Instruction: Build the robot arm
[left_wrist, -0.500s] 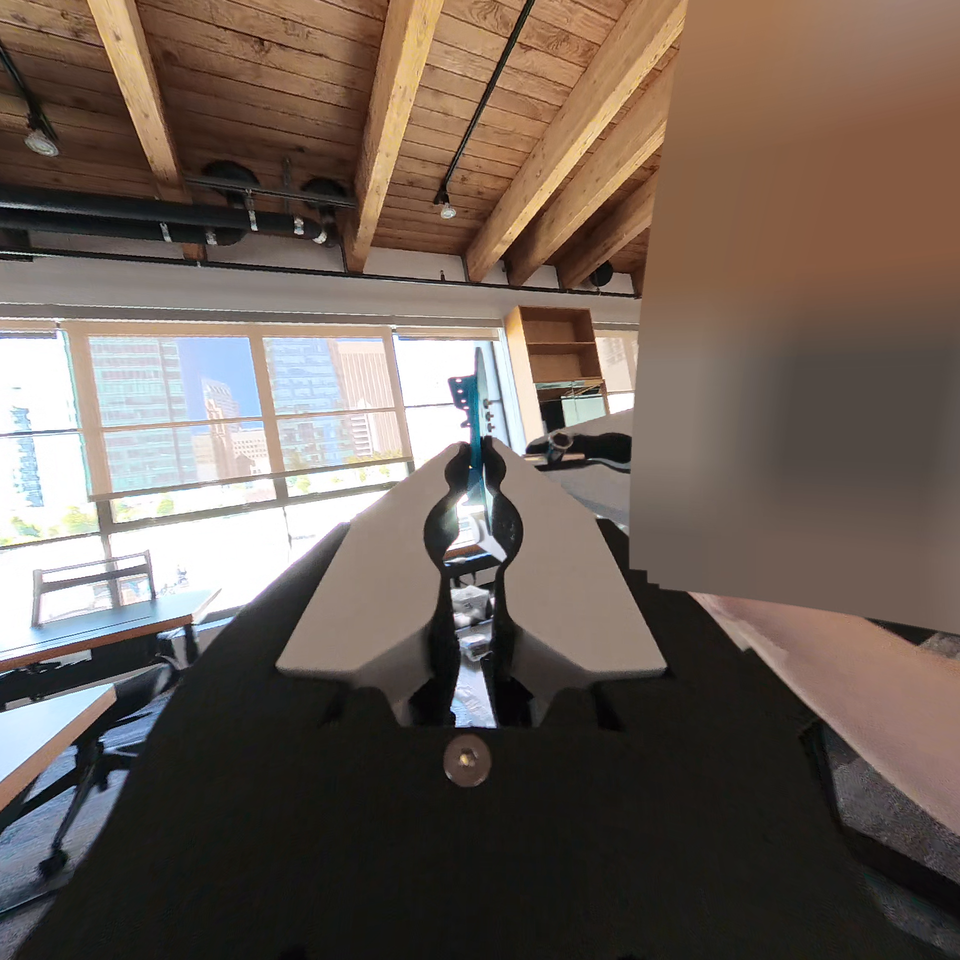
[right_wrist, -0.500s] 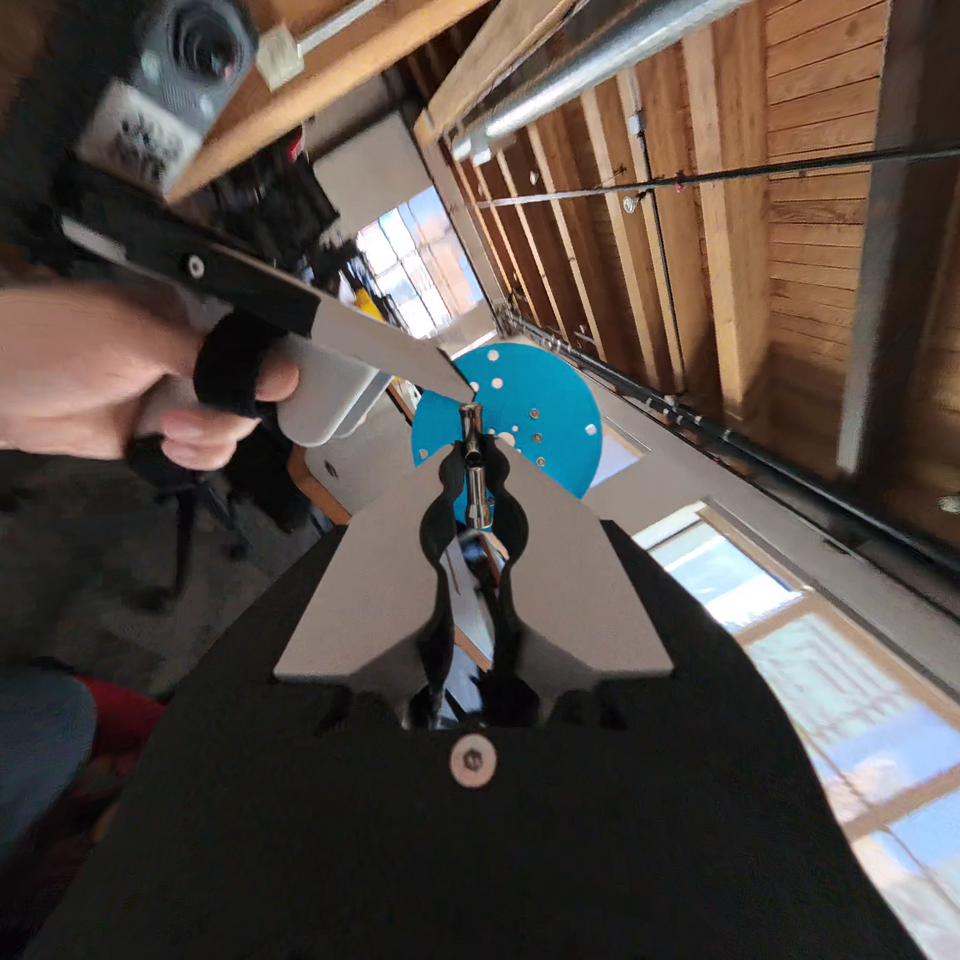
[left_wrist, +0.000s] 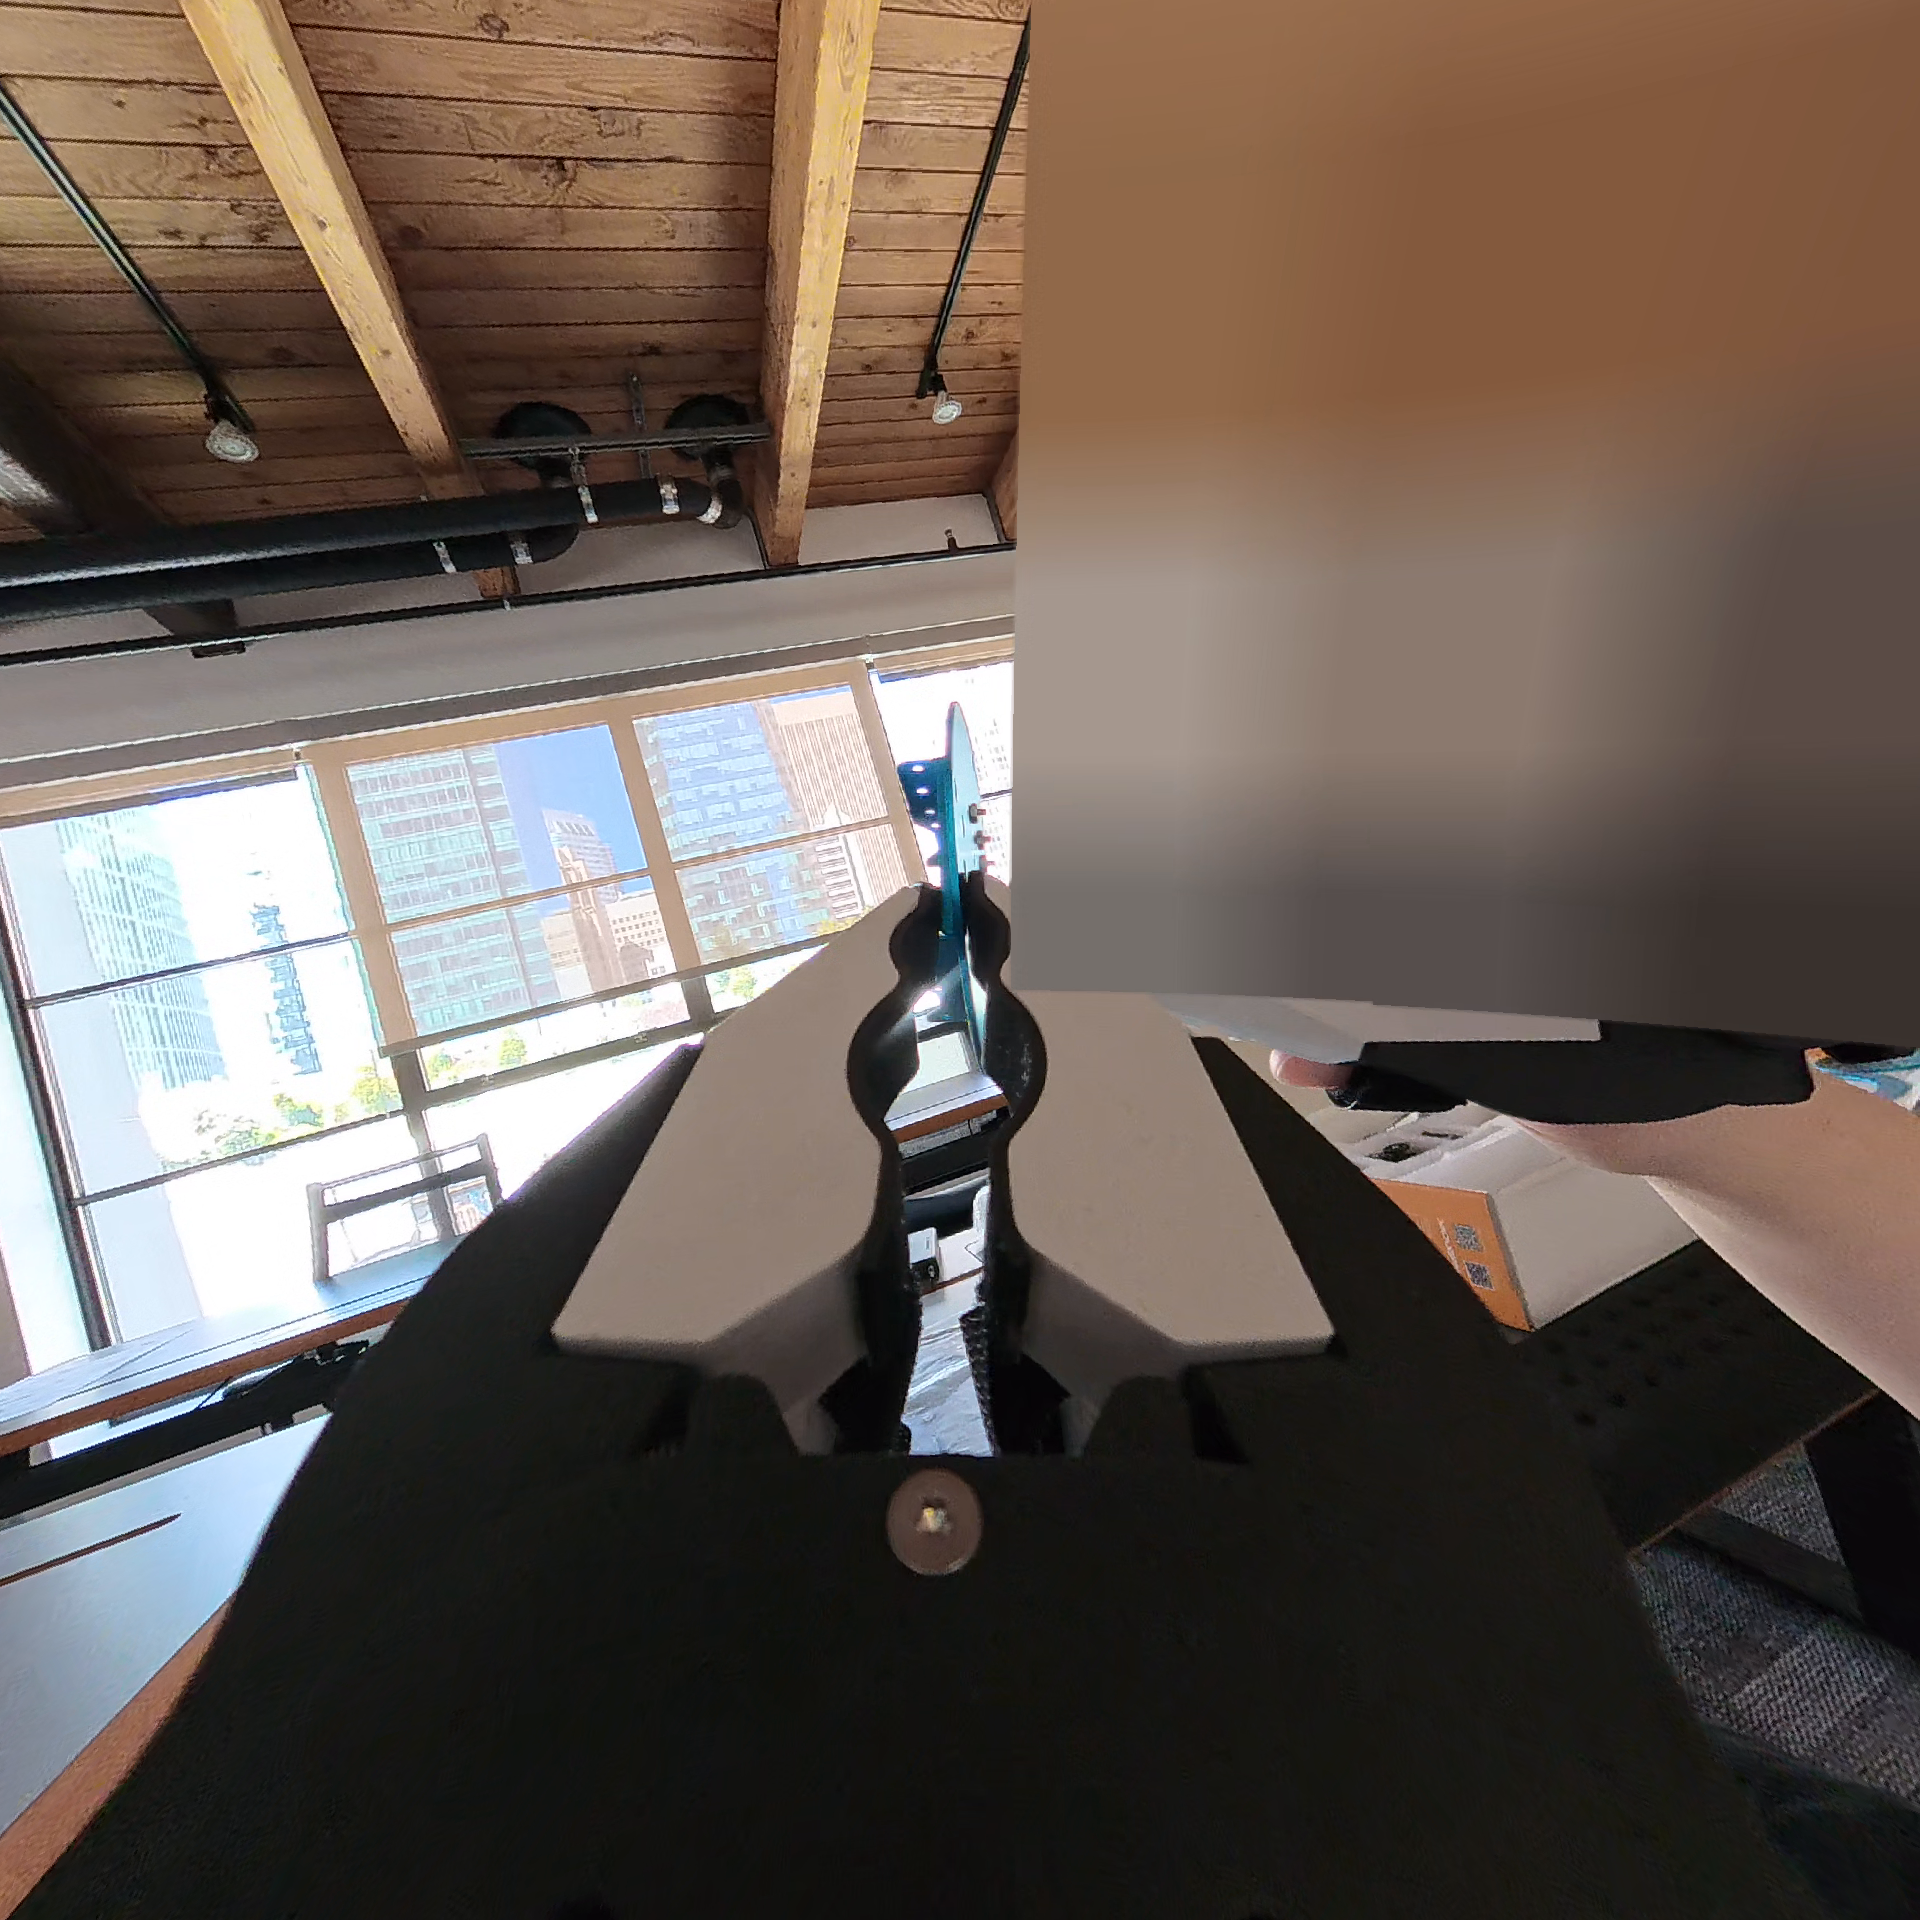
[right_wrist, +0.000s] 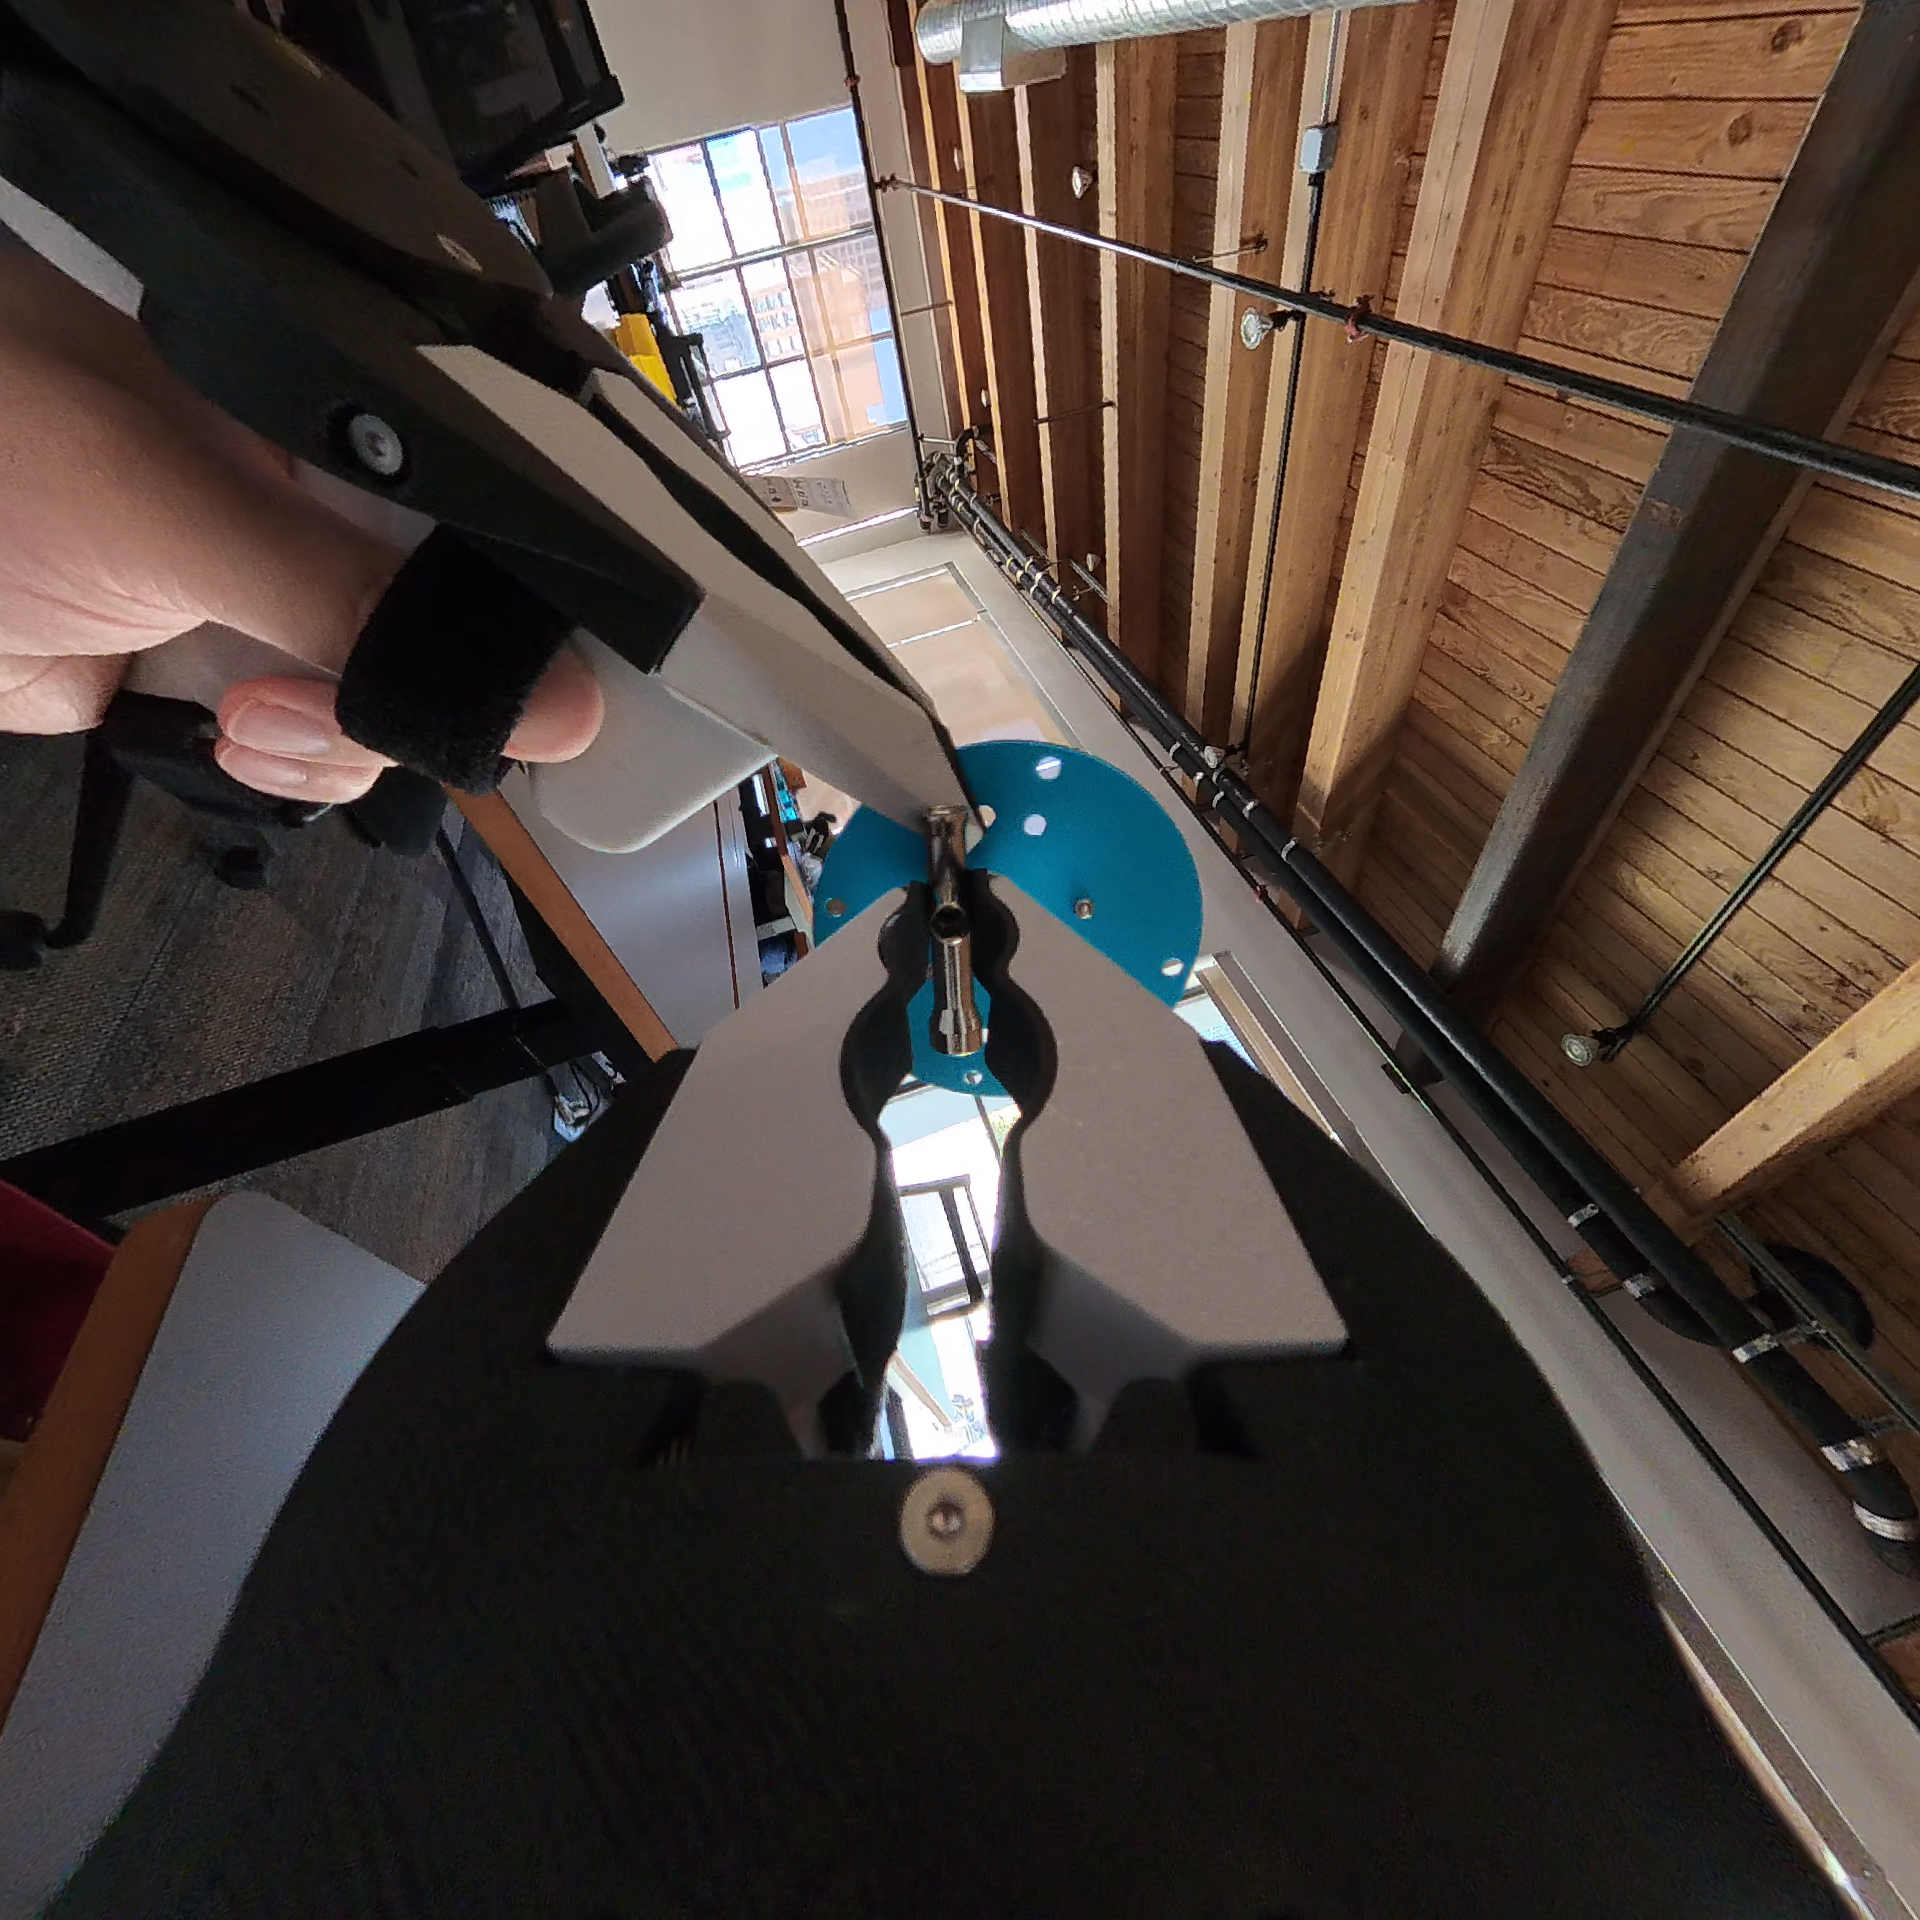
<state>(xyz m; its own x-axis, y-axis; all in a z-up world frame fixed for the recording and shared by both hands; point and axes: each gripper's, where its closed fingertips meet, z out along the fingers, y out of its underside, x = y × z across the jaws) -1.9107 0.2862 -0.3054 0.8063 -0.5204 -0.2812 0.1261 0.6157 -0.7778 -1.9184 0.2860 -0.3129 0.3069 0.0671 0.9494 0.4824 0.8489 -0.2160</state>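
Left wrist view: my left gripper pinches the flat teal round metal disc with holes edge-on at its fingertips.

Right wrist view: my right gripper clamps a small silver metal socket tool, touching the disc's face; my hand holds the left gripper beside it.

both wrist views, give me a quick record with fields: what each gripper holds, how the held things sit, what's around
left gripper: shut on the round teal metal disc with holes, gripped at its rim; disc seen edge-on in the left wrist view
right gripper: shut on the small silver metal socket tool, which lies along the fingers
relation: tool tip sits against the disc face, beside the left gripper's tip
hand: wraps the left gripper's handle, finger through a black strap
surroundings: wooden beam ceiling, black pipes, large windows
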